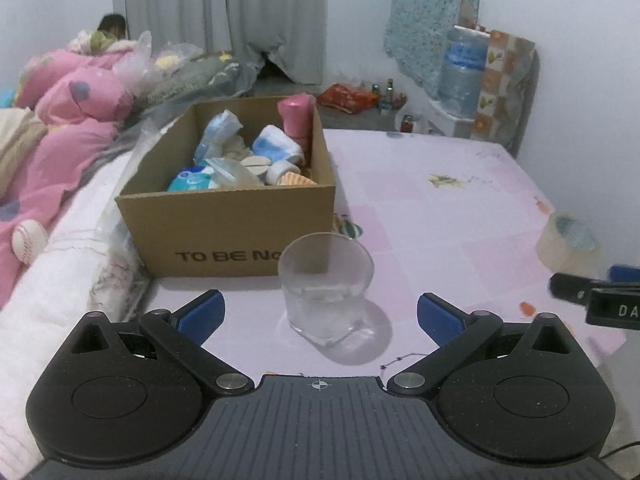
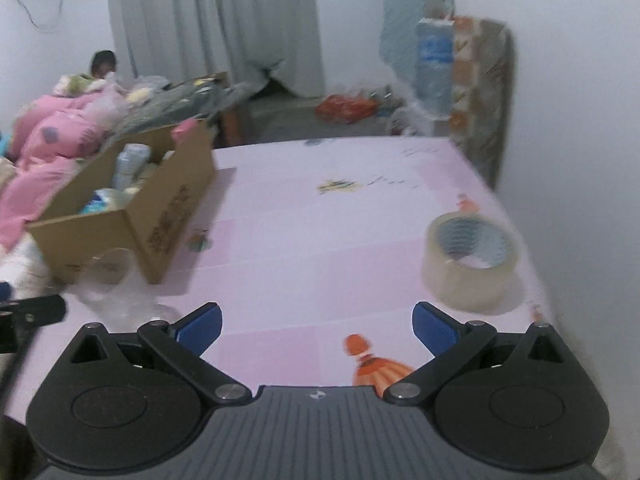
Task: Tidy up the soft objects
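A cardboard box [image 1: 236, 220] stands on the pink table, holding cloths, a pink bottle [image 1: 295, 114], tissue packs and small jars. It also shows in the right wrist view [image 2: 160, 216] at the left. A clear plastic cup [image 1: 326, 284] stands upright just in front of my left gripper [image 1: 320, 312], which is open and empty with the cup between its fingers' line. My right gripper [image 2: 318, 322] is open and empty over the table. A roll of clear tape [image 2: 472, 264] lies ahead to its right, and also shows in the left wrist view [image 1: 568, 240].
A bed with pink bedding [image 1: 60, 128] and a white quilt [image 1: 68, 260] lies left of the table. A baseball [image 1: 29, 240] rests on it. A water bottle [image 1: 462, 68] stands at the back right by the wall. The right gripper's body [image 1: 600, 300] shows at the right edge.
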A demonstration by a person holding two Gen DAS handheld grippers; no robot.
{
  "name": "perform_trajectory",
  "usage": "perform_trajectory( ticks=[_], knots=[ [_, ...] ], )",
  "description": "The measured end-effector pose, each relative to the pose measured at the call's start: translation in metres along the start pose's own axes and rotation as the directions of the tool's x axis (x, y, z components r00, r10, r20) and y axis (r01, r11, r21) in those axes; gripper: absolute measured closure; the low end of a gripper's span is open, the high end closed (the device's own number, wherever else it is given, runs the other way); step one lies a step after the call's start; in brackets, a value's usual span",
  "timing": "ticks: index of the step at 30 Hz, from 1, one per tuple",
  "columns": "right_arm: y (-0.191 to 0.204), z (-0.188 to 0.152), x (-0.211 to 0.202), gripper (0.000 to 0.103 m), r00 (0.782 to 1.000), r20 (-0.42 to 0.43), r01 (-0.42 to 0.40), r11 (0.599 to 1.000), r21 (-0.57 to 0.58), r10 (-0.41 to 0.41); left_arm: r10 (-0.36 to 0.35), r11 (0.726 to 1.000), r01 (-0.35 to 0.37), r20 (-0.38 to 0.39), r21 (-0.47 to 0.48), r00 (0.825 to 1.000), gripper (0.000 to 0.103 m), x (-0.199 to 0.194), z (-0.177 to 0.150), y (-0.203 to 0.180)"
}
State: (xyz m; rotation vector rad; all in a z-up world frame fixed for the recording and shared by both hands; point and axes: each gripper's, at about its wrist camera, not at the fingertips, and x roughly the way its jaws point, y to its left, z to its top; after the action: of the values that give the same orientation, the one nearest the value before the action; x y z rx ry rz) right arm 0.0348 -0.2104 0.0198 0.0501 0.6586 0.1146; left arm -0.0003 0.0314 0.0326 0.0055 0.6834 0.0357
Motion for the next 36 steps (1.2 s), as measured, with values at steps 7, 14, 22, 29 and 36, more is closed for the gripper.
perform_trajectory(
  ticks=[7,14,22,29,36],
  knots=[
    [0.009,-0.007,0.007,0.033,0.998,-0.044,0.050,0.997,-0.052,-0.052,0.012,1.000,-0.012,-0.005,-0.002,1.000,0.000,0.000,-0.002,-0.004],
    [0.006,-0.007,-0.020,0.033,0.999,0.015,0.044,0.999,-0.026,-0.044,0.040,0.999,-0.041,-0.056,-0.024,0.998,0.000,-0.001,-0.001,-0.005],
    [-0.004,-0.012,-0.040,0.033,0.989,0.149,-0.003,1.000,-0.004,0.003,0.046,0.999,-0.047,-0.064,-0.023,0.997,0.000,-0.004,-0.006,-0.008],
    [0.002,-0.011,-0.040,0.033,0.990,0.133,0.047,0.999,-0.027,-0.043,0.063,0.997,-0.065,-0.074,-0.032,0.995,0.000,-0.005,-0.009,-0.007],
    [0.000,-0.014,-0.030,0.033,0.997,0.051,0.058,0.998,-0.008,-0.057,0.070,0.997,-0.074,-0.098,-0.036,0.993,0.000,-0.004,-0.011,-0.008]
  ],
)
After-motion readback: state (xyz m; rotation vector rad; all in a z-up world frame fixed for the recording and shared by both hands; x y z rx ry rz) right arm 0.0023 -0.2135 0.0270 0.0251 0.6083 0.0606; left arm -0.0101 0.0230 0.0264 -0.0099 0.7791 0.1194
